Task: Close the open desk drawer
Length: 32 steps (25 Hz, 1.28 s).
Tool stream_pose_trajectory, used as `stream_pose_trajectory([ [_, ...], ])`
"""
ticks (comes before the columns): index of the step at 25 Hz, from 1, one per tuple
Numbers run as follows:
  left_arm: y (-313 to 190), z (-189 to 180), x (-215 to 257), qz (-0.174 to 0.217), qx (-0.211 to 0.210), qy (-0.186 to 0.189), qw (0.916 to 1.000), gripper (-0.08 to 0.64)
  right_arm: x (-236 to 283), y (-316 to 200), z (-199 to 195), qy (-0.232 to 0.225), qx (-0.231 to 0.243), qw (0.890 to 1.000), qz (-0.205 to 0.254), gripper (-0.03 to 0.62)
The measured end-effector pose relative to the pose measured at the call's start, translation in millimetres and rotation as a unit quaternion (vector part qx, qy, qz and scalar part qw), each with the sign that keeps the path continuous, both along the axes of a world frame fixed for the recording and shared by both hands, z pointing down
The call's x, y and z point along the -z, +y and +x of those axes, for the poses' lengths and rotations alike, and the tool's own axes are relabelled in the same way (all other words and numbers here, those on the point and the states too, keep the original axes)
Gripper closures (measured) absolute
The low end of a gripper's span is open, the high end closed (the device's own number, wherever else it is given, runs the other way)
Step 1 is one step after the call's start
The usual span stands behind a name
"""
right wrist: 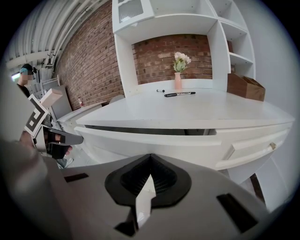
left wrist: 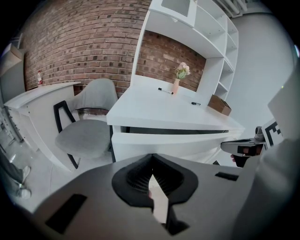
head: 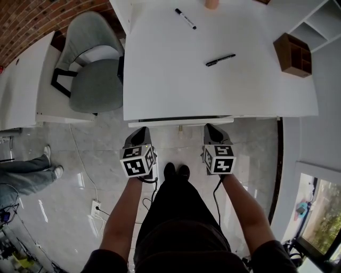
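The white desk (head: 213,80) has a wide drawer (head: 181,121) pulled out a little from its front edge, with a dark gap above the drawer front (left wrist: 173,138). The right gripper view shows the same drawer front (right wrist: 154,143) straight ahead. My left gripper (head: 141,131) is held just short of the drawer's left part, shut with nothing in it. My right gripper (head: 213,128) is level with it before the drawer's right part, also shut and holding nothing. Neither touches the drawer. In each gripper's own view the jaws (left wrist: 151,157) (right wrist: 150,157) meet along a thin line.
A grey chair (head: 96,69) stands left of the desk beside a second white desk (head: 21,85). Two pens (head: 186,18) (head: 220,59), a vase (head: 211,3) and a brown wooden box (head: 293,55) are on the desktop. A person's legs (head: 26,173) and a floor socket (head: 96,206) are at the left.
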State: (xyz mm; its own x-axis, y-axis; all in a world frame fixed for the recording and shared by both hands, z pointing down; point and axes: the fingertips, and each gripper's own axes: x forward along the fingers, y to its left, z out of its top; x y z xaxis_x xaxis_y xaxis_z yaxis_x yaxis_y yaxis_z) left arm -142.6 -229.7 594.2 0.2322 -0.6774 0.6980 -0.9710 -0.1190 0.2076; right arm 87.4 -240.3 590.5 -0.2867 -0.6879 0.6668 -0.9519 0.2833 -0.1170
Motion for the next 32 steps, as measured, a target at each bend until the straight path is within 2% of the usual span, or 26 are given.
stream_pose_trajectory([
  [15,-24.1,-0.9,0.5,0.008,0.017,0.001,0.9998,0.551,0.3,-23.8,-0.8,0.004,-0.003,1.000,0.004,0.588],
  [24,-26.9,-1.3,-0.1,0.014,0.011,-0.008,0.9998,0.551,-0.1,-26.7,-1.1,0.006,-0.003,1.000,0.009,0.588],
  [32,-19.7,2.1,10.6,0.019,0.009,-0.003,0.9998,0.551,19.3,-17.2,0.3,-0.002,-0.006,0.999,0.037,0.588],
])
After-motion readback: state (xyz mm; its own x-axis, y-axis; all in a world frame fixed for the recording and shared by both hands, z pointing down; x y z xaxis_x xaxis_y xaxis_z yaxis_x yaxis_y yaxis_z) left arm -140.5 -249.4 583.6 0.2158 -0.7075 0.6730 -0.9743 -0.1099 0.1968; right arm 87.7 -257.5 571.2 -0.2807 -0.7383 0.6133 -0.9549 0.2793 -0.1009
